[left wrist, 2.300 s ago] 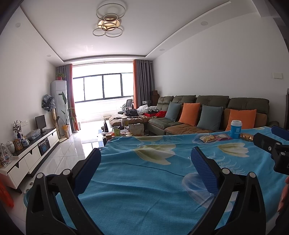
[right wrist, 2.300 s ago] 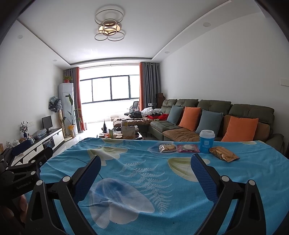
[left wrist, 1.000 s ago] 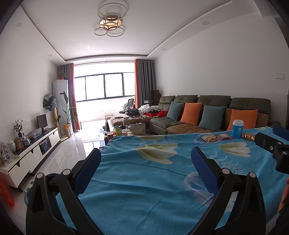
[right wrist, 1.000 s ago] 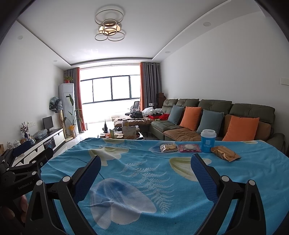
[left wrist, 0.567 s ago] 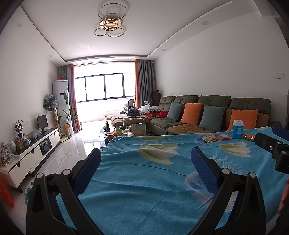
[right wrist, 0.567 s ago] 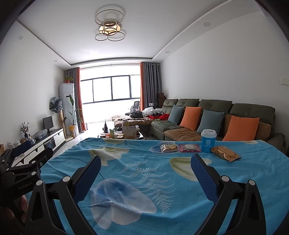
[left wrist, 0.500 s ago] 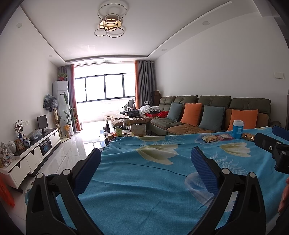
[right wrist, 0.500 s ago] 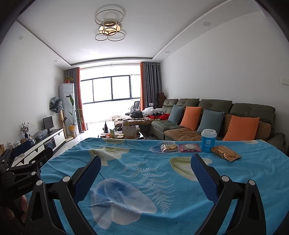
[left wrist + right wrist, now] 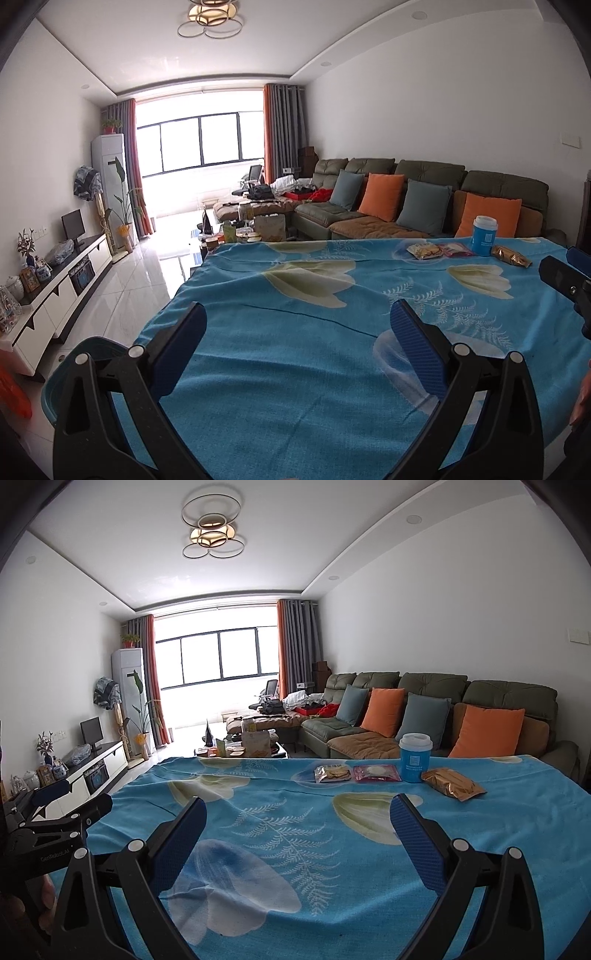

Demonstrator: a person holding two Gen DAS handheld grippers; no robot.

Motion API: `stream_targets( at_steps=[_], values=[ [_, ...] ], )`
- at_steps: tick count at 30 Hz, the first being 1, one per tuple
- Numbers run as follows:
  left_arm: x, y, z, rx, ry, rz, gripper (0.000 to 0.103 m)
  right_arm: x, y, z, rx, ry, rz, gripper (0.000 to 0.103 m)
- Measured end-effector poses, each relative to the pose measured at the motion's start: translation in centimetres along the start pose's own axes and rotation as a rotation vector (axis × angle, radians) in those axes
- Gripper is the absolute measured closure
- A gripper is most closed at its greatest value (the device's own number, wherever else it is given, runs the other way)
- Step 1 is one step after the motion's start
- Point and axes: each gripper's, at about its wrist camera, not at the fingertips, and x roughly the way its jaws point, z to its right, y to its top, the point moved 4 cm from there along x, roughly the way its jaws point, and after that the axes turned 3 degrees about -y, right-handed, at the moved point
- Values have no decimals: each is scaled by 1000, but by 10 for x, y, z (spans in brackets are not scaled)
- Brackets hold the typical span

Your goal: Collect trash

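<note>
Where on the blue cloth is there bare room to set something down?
The whole near and left stretch of the tablecloth is bare. Only the far right edge is crowded: two snack packets, blue cup and gold packet in a row.

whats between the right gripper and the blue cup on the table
Only bare blue floral tablecloth lies between the open right gripper and the blue white-lidded cup, seen in the right wrist view.
</note>
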Motion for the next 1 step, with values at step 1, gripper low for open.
stream_targets(
  at_steps=[1],
  values=[
    [9, 1, -1, -8, -12, -29, 5, 3, 0, 5, 4, -7, -15, 7]
  ],
)
